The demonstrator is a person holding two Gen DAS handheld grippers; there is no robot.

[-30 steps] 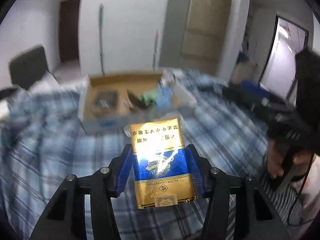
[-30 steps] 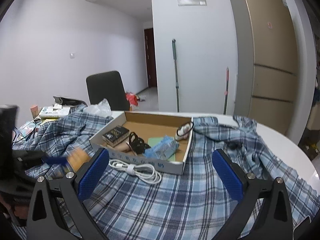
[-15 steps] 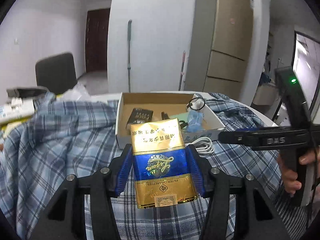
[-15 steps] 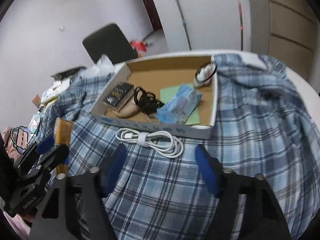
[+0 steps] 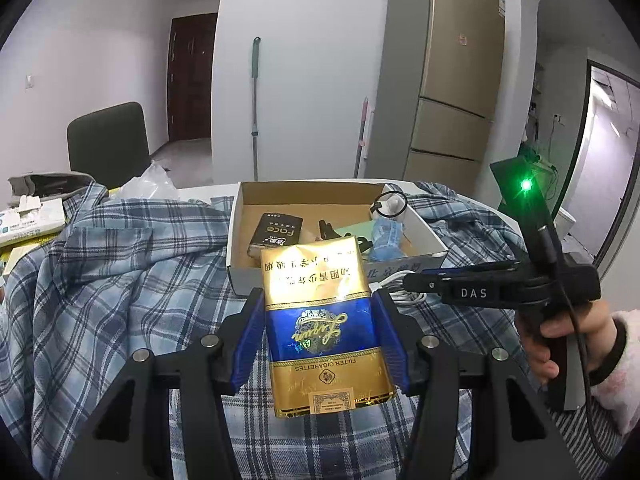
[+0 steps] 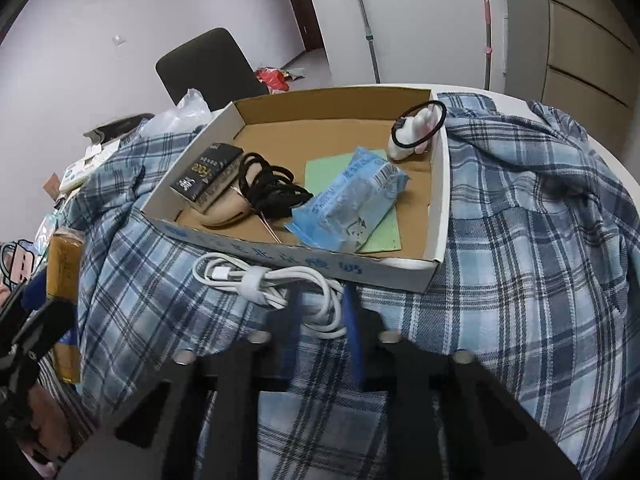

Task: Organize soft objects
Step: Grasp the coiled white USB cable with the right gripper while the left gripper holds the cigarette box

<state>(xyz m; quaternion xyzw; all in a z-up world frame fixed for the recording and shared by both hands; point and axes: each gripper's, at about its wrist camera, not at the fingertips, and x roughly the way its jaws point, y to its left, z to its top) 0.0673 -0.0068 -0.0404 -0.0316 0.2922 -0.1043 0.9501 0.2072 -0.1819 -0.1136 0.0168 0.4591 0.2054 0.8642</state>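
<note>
My left gripper (image 5: 320,312) is shut on a gold and blue cigarette pack (image 5: 322,320), held above the plaid cloth in front of the cardboard box (image 5: 240,216). The pack also shows edge-on at the left of the right wrist view (image 6: 64,268). My right gripper (image 6: 320,304) has its jaws closed around the right loop of a coiled white cable (image 6: 256,280), which lies on the cloth just before the box (image 6: 438,208). The box holds a black pack (image 6: 208,172), black hair ties (image 6: 272,192), a blue tissue packet (image 6: 352,204), a green sheet (image 6: 320,172) and a white toy (image 6: 412,136).
A blue plaid shirt (image 6: 520,240) covers the round table. A dark chair (image 5: 106,140) stands behind on the left. Papers and boxes (image 5: 32,220) lie at the table's left edge. A fridge (image 5: 452,80) and mop (image 5: 254,100) stand by the far wall.
My right gripper has dropped toward the white cable and its jaws have closed in from wide open. My left gripper has kept hold of the cigarette pack and steadied facing the box.
</note>
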